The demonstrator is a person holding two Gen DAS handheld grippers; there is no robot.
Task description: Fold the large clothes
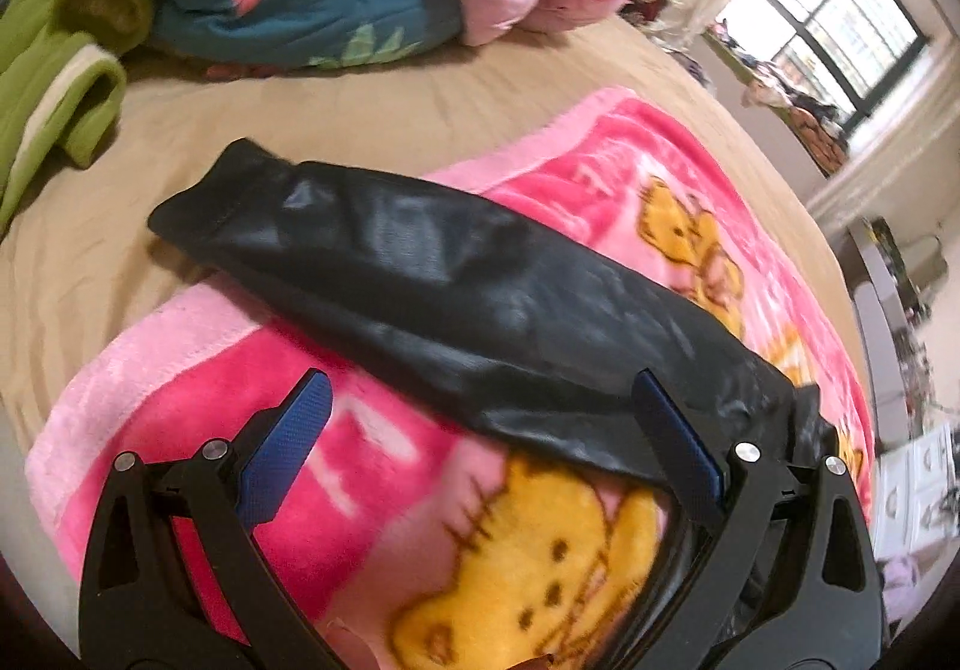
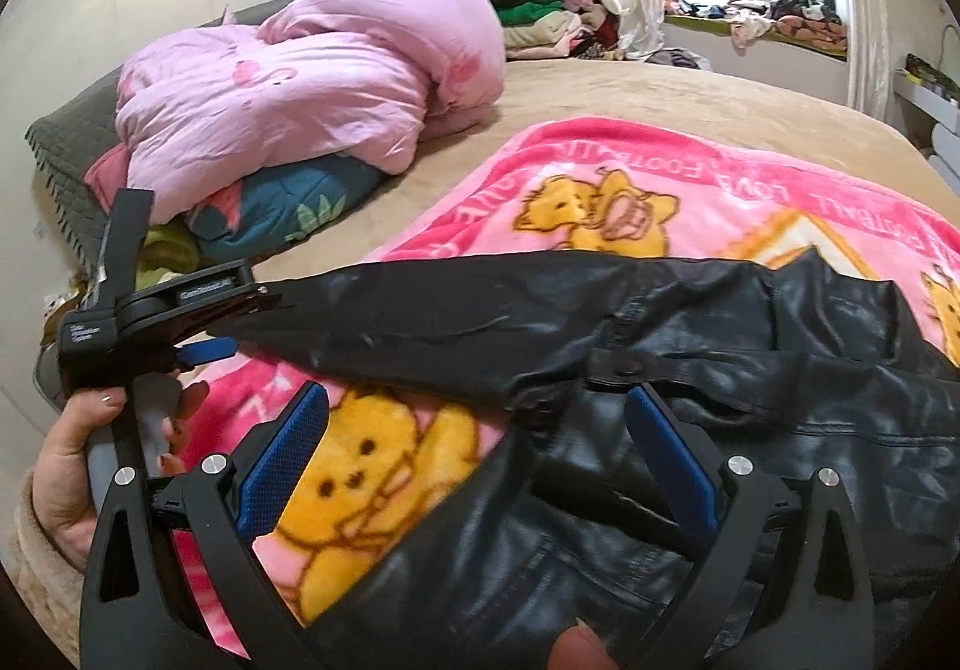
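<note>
Black leather jacket lies on the pink cartoon blanket spread over the bed. Its sleeve runs long-axis from your left claw out toward 10 o'clock, cuff at the far end. Left claw: jaws apart, straddling the sleeve's near end, gripping nothing. Right claw: jaws apart above the jacket body. Your left claw is nearer the sleeve, so by my read the fold-in is its job.

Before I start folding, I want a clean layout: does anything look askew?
Yes. The black jacket lies rumpled on the pink blanket rather than flat. Its sleeve sticks out sideways, and the cuff reaches past the blanket's edge onto the tan sheet.
</note>
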